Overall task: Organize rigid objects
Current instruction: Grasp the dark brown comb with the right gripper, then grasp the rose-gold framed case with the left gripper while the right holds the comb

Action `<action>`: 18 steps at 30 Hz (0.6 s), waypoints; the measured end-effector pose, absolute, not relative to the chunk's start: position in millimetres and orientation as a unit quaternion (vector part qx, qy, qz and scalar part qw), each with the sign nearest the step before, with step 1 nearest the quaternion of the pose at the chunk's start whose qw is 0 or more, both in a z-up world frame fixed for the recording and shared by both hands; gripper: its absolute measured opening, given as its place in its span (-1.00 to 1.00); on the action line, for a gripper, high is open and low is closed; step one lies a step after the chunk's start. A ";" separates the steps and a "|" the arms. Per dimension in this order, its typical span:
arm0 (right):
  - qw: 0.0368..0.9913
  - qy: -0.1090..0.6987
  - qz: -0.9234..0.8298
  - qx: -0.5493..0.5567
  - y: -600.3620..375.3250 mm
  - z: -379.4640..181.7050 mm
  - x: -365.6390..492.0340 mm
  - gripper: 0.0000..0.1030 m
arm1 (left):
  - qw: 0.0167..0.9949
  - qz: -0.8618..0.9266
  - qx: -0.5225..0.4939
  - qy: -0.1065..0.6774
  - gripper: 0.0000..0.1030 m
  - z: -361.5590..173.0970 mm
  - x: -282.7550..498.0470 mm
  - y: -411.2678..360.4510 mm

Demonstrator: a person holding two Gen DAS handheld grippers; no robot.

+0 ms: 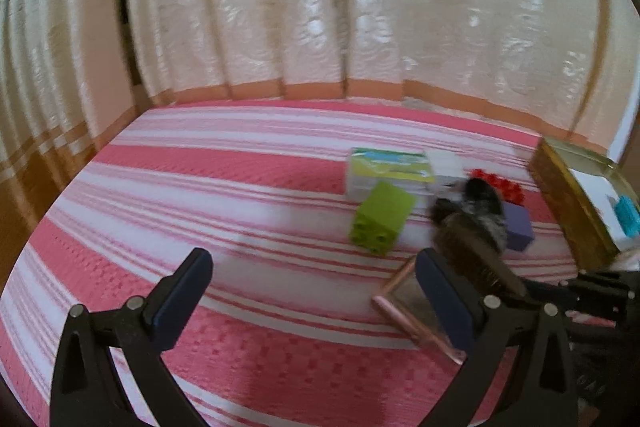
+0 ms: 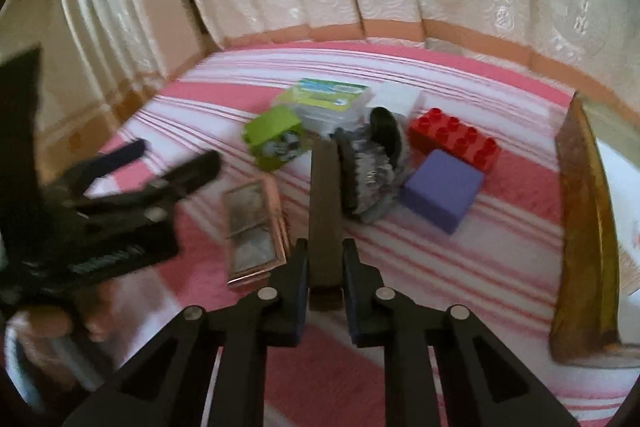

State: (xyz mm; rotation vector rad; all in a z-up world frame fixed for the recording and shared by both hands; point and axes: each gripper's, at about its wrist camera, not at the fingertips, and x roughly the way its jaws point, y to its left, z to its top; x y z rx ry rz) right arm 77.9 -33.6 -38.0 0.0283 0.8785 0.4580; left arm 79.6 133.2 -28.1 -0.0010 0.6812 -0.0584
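Pink striped cloth (image 2: 500, 247); R claw (image 2: 326, 259) pinching brush (image 2: 326, 195) handle, L claw (image 1: 316, 283) spread wide.

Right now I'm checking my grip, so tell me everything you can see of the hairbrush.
The hairbrush has a flat brown, wood-looking handle and a dark oval head with pale grey bristles. The right claw is shut on the handle's near end, so the brush points away over the pink striped cloth, head toward the purple box and red brick. Whether the head touches the cloth is unclear; the picture is blurred.
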 end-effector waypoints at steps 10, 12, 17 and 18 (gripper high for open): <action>0.878 0.371 0.271 0.136 -82.3 -7.6 57.1 -0.67 | 0.923 -0.163 0.062 0.344 0.99 -31.0 71.3 88.7; 0.884 0.355 0.268 0.143 -86.9 -0.7 52.0 -0.67 | 0.913 -0.164 0.078 0.365 0.99 -36.6 77.7 81.5; 0.897 0.340 0.250 0.134 -88.5 3.9 49.1 -0.67 | 0.887 -0.155 0.093 0.424 0.95 -54.0 94.3 74.2; 0.897 0.339 0.251 0.135 -89.8 3.8 48.9 -0.67 | 0.884 -0.156 0.085 0.432 0.94 -55.7 97.7 75.6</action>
